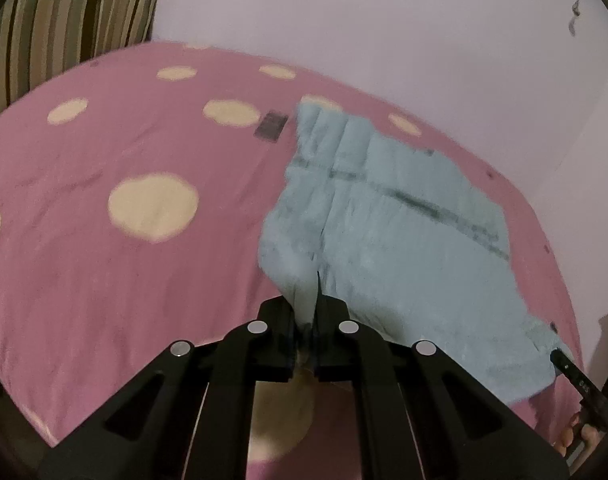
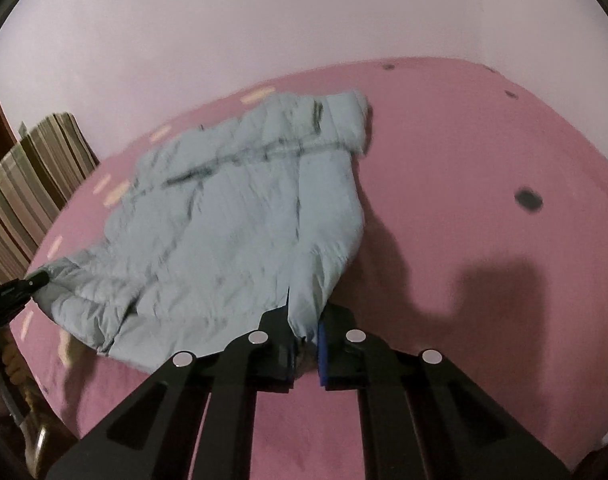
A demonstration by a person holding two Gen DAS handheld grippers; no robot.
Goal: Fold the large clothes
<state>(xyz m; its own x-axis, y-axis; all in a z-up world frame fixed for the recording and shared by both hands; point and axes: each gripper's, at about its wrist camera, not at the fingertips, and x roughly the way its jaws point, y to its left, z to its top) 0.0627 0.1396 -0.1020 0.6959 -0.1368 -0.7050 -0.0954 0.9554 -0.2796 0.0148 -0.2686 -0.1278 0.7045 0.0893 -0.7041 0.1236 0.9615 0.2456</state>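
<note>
We see a pink bedspread point(image 1: 103, 280) with cream dots, a striped cushion point(image 1: 63, 12), and plain pale walls point(image 2: 263, 20).

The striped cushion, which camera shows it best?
The left wrist view: the striped cushion fills the top left corner there, large, its brown and green stripes clear. In the right wrist view the striped cushion sits at the left edge, smaller, with a corner of the pale blue jacket lifted near it.
</note>
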